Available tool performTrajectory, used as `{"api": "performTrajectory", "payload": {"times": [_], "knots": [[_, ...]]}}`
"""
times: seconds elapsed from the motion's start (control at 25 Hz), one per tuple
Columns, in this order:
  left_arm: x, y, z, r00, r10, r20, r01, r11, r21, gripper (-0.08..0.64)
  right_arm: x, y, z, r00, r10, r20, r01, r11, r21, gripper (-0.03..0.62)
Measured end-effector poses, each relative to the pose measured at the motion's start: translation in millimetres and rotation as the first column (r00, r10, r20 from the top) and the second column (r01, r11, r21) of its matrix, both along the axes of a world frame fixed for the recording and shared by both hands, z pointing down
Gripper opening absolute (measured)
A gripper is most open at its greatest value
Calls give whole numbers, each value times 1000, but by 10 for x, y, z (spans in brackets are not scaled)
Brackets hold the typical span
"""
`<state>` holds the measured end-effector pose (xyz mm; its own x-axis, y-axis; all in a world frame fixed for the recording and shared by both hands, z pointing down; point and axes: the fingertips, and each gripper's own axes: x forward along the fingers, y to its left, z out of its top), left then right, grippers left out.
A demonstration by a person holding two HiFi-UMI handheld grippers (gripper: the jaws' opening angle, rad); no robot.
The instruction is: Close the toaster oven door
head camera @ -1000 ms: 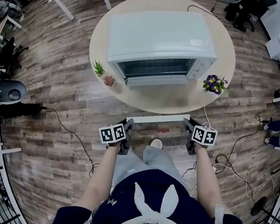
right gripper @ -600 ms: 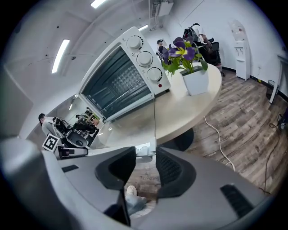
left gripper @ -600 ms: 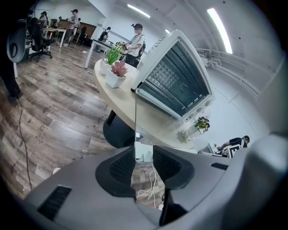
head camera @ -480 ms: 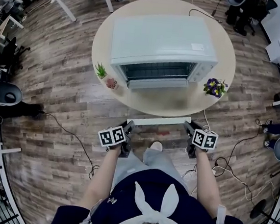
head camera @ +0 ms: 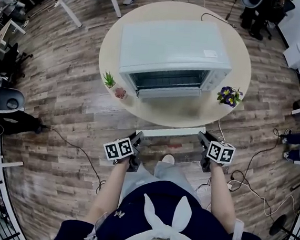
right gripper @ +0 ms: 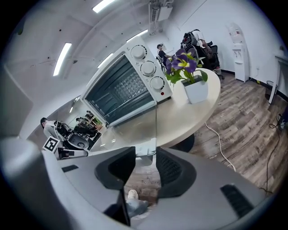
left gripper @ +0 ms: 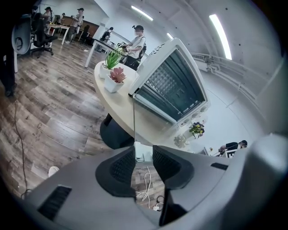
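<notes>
Toaster oven door glass is nearly invisible; I see left gripper and right gripper jaws clamping its handle ends.

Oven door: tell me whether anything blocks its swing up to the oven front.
Nothing visible does. The open door reaches toward the person; the succulents and purple flowers stand beside the toaster oven, off its path.

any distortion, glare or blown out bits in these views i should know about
Head view: heavy fisheye, floor planks bow around the table; even light, toaster oven sharp. Left gripper view: black round vignette, ceiling light blown out, oven edges curved. Right gripper view: pale sheen on the glass door above the right gripper, which grips the door handle.
</notes>
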<state>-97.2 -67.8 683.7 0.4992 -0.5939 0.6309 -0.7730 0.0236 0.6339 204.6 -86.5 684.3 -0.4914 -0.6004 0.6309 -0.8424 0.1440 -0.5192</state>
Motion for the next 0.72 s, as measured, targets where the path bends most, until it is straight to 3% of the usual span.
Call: {"api": "performTrajectory", "payload": {"times": [0.4,0.72], "knots": [[-6,-20,-112,1000,-1,-19,1,1000,11,135,15,-17,-116,999,21,-30,-20,1000,22,152],[-8,-39,-198,1000,-12,-26,13,1000,22,135,25,-32,-205,1000,22,-3,-22,997,77,155]]}}
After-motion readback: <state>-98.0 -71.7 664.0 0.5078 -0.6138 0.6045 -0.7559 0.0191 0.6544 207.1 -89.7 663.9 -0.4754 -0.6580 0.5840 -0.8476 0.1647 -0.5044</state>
